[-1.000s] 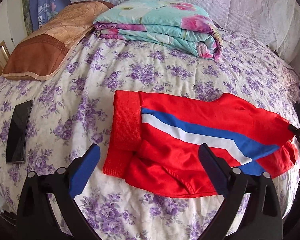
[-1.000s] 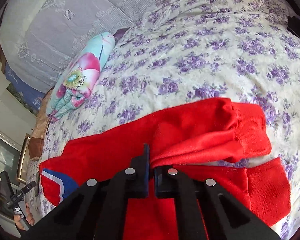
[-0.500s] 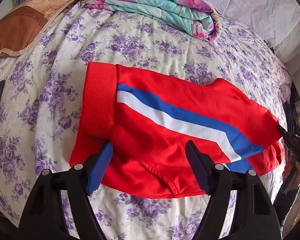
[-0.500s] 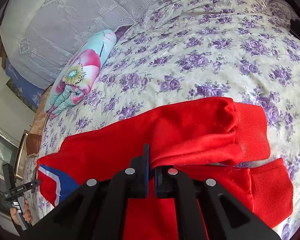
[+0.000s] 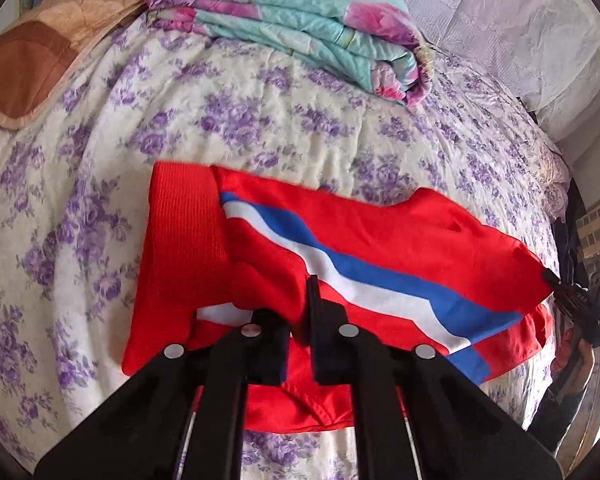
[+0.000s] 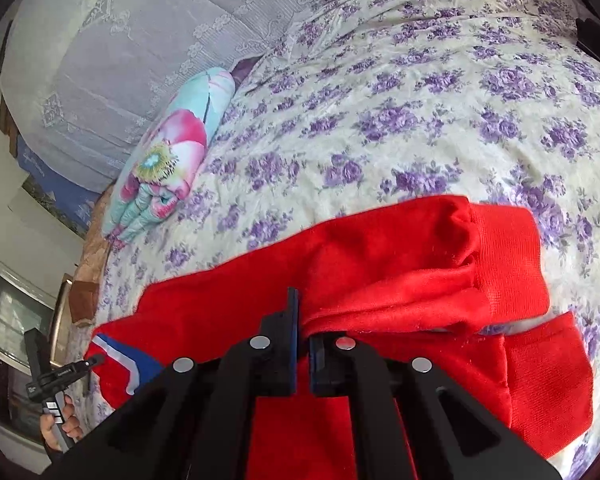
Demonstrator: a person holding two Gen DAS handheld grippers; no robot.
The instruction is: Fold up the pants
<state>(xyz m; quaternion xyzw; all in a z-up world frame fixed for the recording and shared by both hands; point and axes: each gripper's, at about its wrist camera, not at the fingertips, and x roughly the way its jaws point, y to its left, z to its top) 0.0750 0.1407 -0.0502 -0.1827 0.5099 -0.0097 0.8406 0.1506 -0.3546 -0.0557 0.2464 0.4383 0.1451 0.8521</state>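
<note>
Lying on the purple-flowered cream bedspread (image 5: 260, 120), the red pants with a blue-and-white stripe (image 5: 380, 240) are pinched by both the left gripper (image 5: 300, 320) and right gripper (image 6: 302, 344).

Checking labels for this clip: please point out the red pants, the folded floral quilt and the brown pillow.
red pants (image 5: 400, 240): left wrist view, upper leg panel.
folded floral quilt (image 5: 300, 12): left wrist view, top layer.
brown pillow (image 5: 32, 64): left wrist view, dark brown patch.

The pants (image 5: 380, 248) lie mid-frame on the bed (image 5: 260, 120); a folded quilt (image 5: 300, 28) sits behind them, a pillow (image 5: 40, 52) upper left.
</note>
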